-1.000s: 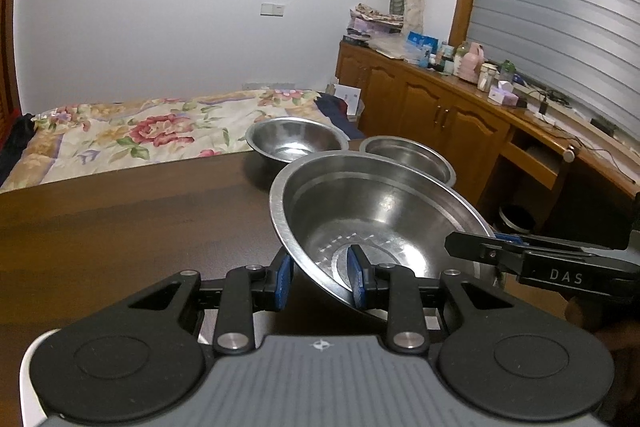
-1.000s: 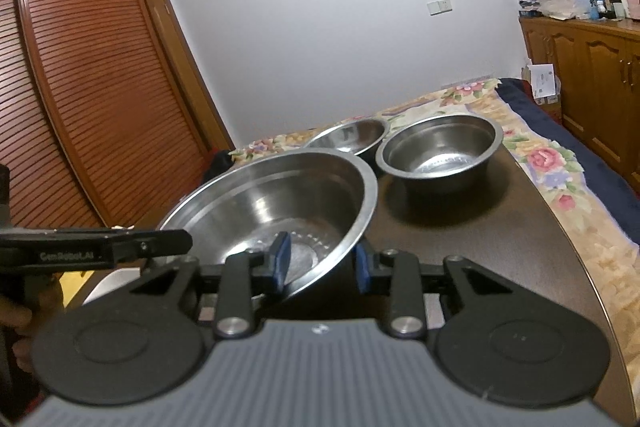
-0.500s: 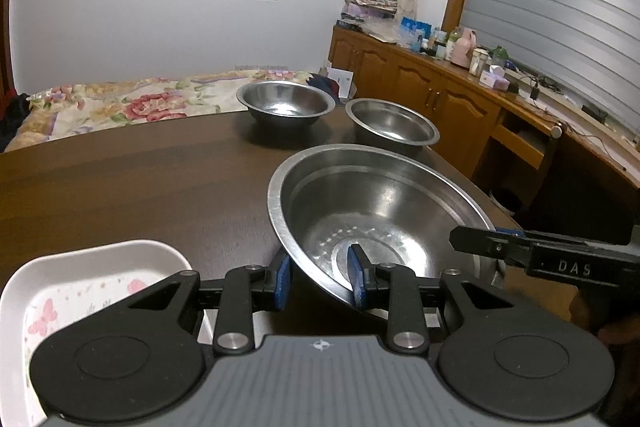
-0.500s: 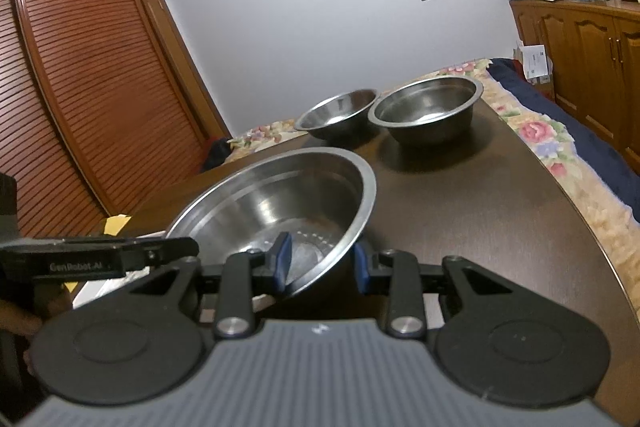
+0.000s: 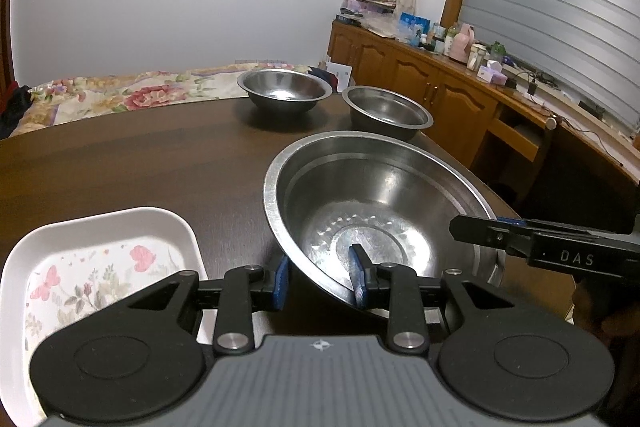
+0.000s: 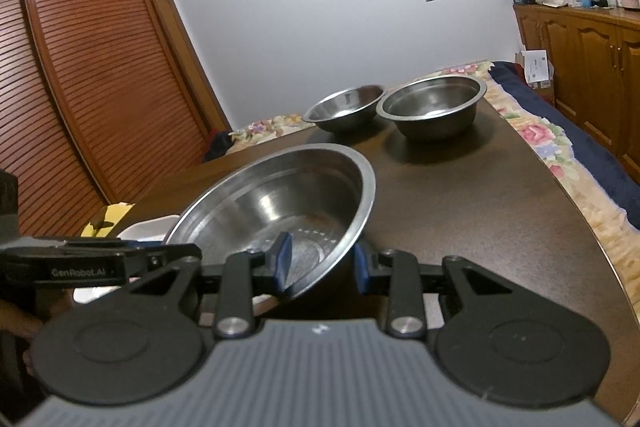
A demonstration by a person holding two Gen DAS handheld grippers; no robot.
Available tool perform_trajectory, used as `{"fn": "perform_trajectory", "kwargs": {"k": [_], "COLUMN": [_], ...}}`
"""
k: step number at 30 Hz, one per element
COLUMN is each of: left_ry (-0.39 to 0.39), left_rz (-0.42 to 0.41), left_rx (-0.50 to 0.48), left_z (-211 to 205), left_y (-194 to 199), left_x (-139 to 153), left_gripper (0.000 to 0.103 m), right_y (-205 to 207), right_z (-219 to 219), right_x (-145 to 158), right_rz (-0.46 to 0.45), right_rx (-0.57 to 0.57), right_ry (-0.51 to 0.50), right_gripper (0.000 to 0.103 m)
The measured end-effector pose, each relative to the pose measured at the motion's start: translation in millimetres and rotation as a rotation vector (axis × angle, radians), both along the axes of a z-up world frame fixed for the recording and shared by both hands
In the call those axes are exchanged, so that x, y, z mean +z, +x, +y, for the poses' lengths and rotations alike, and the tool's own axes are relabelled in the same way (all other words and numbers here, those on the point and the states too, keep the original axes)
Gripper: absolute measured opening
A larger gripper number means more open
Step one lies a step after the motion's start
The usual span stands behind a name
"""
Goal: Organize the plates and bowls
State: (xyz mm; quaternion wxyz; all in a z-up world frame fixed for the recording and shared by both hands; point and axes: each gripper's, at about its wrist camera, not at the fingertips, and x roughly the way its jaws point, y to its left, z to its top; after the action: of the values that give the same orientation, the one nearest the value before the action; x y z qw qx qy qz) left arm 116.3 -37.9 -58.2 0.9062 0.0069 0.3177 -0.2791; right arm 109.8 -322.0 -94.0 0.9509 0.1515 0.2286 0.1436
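Two grippers share one load: the left gripper [image 5: 320,281] and the right gripper [image 6: 320,263] each straddle the rim of the large steel bowl [image 5: 376,211], one pad inside and one outside, apparently clamped on it from opposite sides. The bowl sits right at the fingertips of both, tilted, and whether its base touches the dark table [image 5: 140,163] I cannot tell. It holds nothing. In the left wrist view, two smaller steel bowls wait well beyond it: the far bowl [image 5: 284,89] at 12 o'clock and the flat-rimmed bowl [image 5: 388,109] at 1 o'clock, apart from each other and both empty. The floral tray [image 5: 100,267] lies at 9 o'clock, just beside the left gripper, also empty. The carry likely heads toward those bowls, neither hand nearer
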Motion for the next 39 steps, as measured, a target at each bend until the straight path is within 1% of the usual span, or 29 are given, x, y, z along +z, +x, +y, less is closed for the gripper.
{"fn": "perform_trajectory", "kwargs": {"k": [11, 20, 34, 38, 39], "left_ry": [-0.006, 0.012, 0.008, 0.009, 0.01], "left_rz": [0.002, -0.003, -0.008, -0.021, -0.025], "left_rx": [-0.004, -0.001, 0.017, 0.028, 0.031], "left_z": [3.3, 2.5, 5.7, 7.2, 7.8], "left_y": [-0.6, -2.1, -0.3, -1.1, -1.2], "left_x": [-2.2, -2.5, -1.9, 0.9, 1.5], "left_gripper": [0.036, 0.036, 0.036, 0.046, 0.047], "right_y": [-2.7, -2.6, -1.5, -2.4, -2.3], "right_z": [0.7, -0.1, -3.0, -3.8, -4.1], "right_x": [1.0, -0.7, 0.2, 2.7, 3.2], "right_rz": [0.001, -0.001, -0.003, -0.01, -0.01], "right_rx": [0.022, 0.014, -0.004, -0.007, -0.008], "right_ry": [-0.009, -0.014, -0.017, -0.024, -0.025], "right_gripper": [0.034, 0.034, 0.035, 0.035, 0.035]}}
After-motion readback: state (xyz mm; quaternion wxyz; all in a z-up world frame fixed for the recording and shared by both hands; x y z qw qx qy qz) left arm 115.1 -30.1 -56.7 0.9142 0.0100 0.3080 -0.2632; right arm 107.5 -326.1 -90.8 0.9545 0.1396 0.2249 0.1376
